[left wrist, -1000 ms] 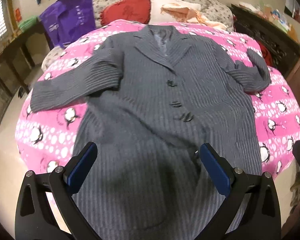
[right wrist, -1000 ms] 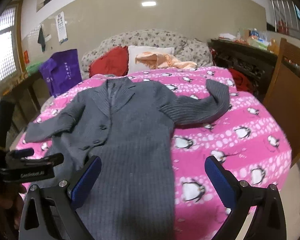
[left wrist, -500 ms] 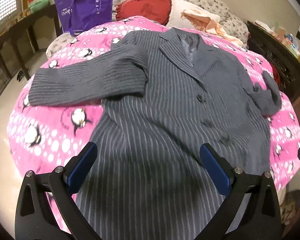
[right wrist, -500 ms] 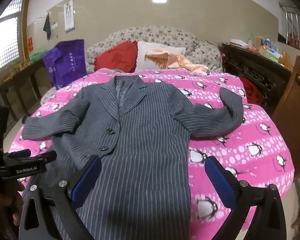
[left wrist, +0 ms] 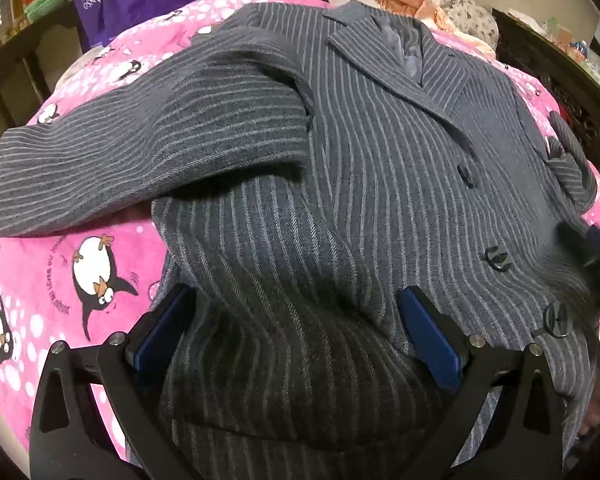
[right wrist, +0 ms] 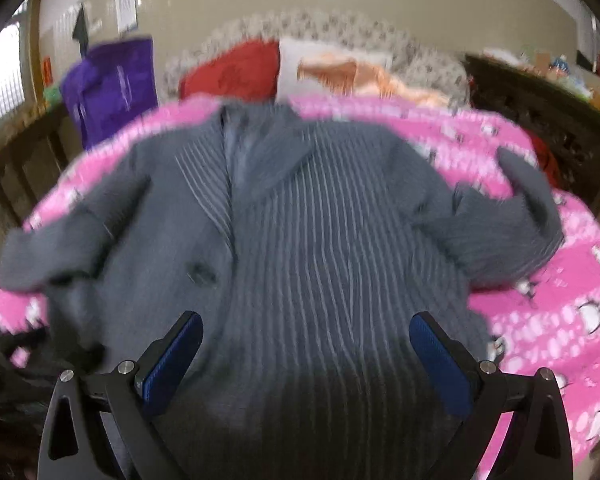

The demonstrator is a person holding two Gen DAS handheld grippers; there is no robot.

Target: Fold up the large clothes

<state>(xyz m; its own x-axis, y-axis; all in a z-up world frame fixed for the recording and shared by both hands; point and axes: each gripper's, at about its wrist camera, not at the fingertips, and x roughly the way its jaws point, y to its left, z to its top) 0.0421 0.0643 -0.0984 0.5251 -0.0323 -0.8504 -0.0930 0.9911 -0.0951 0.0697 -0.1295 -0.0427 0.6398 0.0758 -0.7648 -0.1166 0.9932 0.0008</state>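
Pink penguin-print bedding (left wrist: pixel 112 248) is the work surface, and the big grey pinstriped coat (left wrist: pixel 360 200) lies on it face up, buttoned, hem toward me and collar far off. Nearest to me, my left gripper (left wrist: pixel 296 320) hangs low over the lower front panel with its jaws spread wide, holding nothing. My right gripper (right wrist: pixel 306 344) is likewise spread and empty above the same panel, though that view is smeared with motion.

Further out, one sleeve (left wrist: pixel 140 152) stretches flat sideways, while the other sleeve (right wrist: pixel 528 216) is bent with its cuff turned up. Beyond the collar sit a red pillow (right wrist: pixel 236 68) and a purple bag (right wrist: pixel 108 80).

My worry: the wool looks thick, so a shallow pinch may catch only the top layer and drag the front askew. The crooked sleeve could also get trapped inside a fold.
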